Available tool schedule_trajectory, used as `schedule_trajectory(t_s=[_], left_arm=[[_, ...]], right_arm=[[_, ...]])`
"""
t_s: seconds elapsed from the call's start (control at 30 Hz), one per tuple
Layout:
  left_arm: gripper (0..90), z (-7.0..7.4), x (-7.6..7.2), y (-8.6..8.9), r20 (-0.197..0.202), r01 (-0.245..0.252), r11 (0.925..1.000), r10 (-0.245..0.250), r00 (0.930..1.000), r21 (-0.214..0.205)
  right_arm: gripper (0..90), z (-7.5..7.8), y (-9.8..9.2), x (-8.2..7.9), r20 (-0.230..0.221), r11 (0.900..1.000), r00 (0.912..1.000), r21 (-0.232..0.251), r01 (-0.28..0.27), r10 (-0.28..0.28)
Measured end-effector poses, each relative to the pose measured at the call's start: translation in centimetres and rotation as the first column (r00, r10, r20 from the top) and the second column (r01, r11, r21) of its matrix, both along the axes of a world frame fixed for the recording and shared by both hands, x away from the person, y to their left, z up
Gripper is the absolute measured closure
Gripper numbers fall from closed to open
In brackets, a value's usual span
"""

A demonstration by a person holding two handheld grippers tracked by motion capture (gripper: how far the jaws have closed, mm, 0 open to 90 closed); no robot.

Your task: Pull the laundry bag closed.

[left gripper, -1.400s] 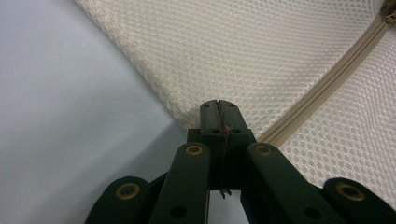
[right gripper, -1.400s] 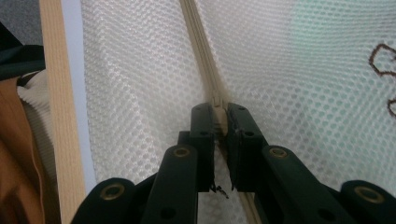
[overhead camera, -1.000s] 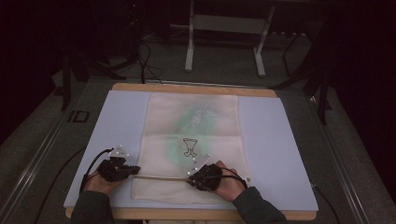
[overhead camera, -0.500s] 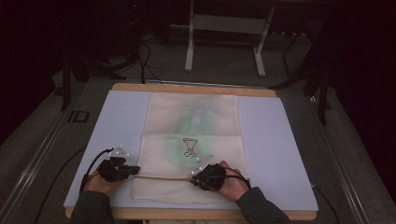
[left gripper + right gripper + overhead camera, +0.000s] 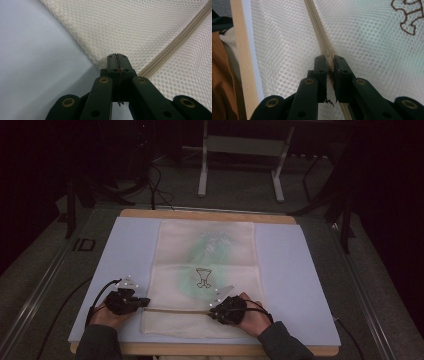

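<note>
The right gripper (image 5: 329, 62) is pinching the small beige zipper pull (image 5: 328, 54) of the cream mesh laundry bag (image 5: 205, 270), which is lying flat on the pale blue mat (image 5: 300, 270) near the bench's front edge; the pull is likely to be slipping free if the tug is running off the zipper line. The left gripper (image 5: 117, 58), jaws pressed together, is clamping the bag's left edge at the zipper's end; a weak hold there risks bunching the mesh.

High view: above the near edge, facing forward-down over the worktop (image 5: 300, 270); both gripper views: close, sharing the mesh bag's (image 5: 210, 250) zip (image 5: 317, 27).
</note>
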State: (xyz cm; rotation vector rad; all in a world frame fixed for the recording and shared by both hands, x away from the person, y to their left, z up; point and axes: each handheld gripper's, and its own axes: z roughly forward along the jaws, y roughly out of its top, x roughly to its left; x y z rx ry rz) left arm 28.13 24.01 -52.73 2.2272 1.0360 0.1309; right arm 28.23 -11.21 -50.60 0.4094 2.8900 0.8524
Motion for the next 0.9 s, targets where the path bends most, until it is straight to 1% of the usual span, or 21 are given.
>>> schedule_trajectory(t_s=[0.27,0.33,0.37,0.63,0.7,0.9], left_arm=[[89.8,0.0,0.0,0.0,0.0,0.001,1.0,-0.001,1.0,0.0],[89.8,0.0,0.0,0.0,0.0,0.001,1.0,-0.001,1.0,-0.001],[89.8,0.0,0.0,0.0,0.0,0.002,1.0,-0.002,1.0,-0.001],[89.8,0.0,0.0,0.0,0.001,-0.001,1.0,0.001,1.0,-0.001],[89.8,0.0,0.0,0.0,0.002,-0.001,1.0,0.001,1.0,-0.001],[89.8,0.0,0.0,0.0,0.003,0.002,1.0,-0.002,1.0,0.001]], right_arm=[[82.2,0.1,-0.5,0.0,-0.006,0.9999,1.0,0.014,0.006,-0.006],[82.2,0.1,-0.6,0.0,-0.003,0.9999,1.0,0.006,0.008,-0.008],[82.2,0.0,-0.7,0.0,-0.008,0.9998,0.9999,0.013,0.011,-0.011],[82.2,0.0,-1.5,-0.1,-0.012,0.9994,0.9996,0.02,0.027,-0.027],[82.2,0.0,-1.7,0.0,-0.009,0.9996,0.9997,0.02,0.021,-0.021],[82.2,-0.1,-2.1,-0.1,-0.009,0.9994,0.9996,0.02,0.028,-0.028]])
